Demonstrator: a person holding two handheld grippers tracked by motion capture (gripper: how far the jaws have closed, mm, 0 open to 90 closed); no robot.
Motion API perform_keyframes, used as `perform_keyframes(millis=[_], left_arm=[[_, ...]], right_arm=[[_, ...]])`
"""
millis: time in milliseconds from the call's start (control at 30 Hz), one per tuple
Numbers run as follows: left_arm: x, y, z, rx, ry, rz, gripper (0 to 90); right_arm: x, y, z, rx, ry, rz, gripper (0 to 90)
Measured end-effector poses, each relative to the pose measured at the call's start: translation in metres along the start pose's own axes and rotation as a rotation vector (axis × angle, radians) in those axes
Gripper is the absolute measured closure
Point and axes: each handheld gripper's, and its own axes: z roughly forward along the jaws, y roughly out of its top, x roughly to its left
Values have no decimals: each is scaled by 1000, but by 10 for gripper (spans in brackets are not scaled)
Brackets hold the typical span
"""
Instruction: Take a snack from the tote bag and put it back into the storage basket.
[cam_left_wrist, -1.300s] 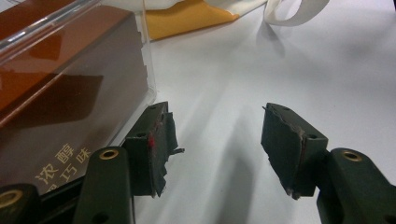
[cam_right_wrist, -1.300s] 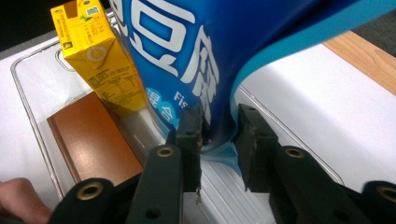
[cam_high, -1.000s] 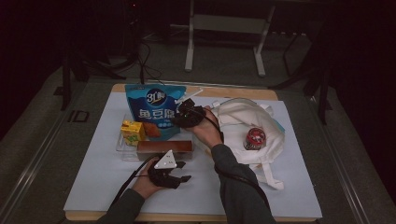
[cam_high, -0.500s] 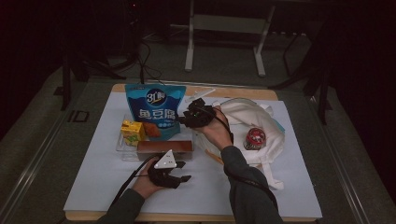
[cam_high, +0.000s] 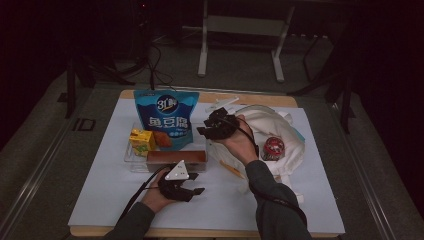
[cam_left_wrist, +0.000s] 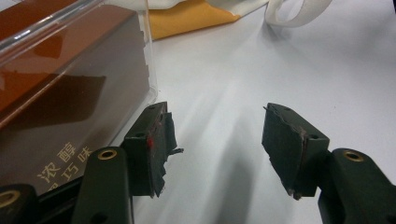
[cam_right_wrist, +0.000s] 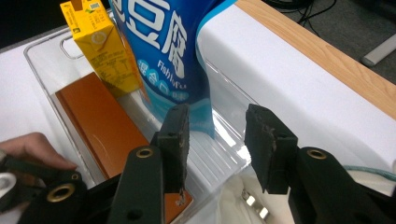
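Right claw (cam_high: 204, 131) is held wide, empty, mid-frame over clear tray (cam_high: 131, 159) by blue pouch (cam_high: 166, 118) — left claw (cam_high: 196, 184) wide, lower centre, on bench (cam_high: 100, 190).

Blue snack bag (cam_right_wrist: 163, 51) top cut off, brown box (cam_left_wrist: 60, 93) cropped, red object's (cam_high: 273, 148) identity unclear

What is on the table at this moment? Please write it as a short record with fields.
surface: white sheet over a wooden table
clear tray: holds blue snack bag, yellow carton, brown box
blue snack bag: upright, at the tray's far side
yellow carton: upright, left of the bag
brown box: lying flat at the tray's near side
white cloth bag: right of the tray, with a red round item on it
left claw: open, low over the sheet beside the tray
right claw: open, above the tray, holding nothing
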Motion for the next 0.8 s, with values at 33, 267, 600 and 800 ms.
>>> perform_keyframes(millis=[33,267,600,800], left_arm=[[0,0,0,-1,0,-1,415],[0,0,0,0,2,-2,411],[1,0,0,-1,-2,-12,407],[1,0,0,0,-1,-10,407]], right_arm=[[0,-1,-2,2,-1,-2,596],[0,-4,-10,-8,1,3,592],[-4,-13,-18,4,-1,12,583],[-8,-20,-26,17,-21,14,583]])
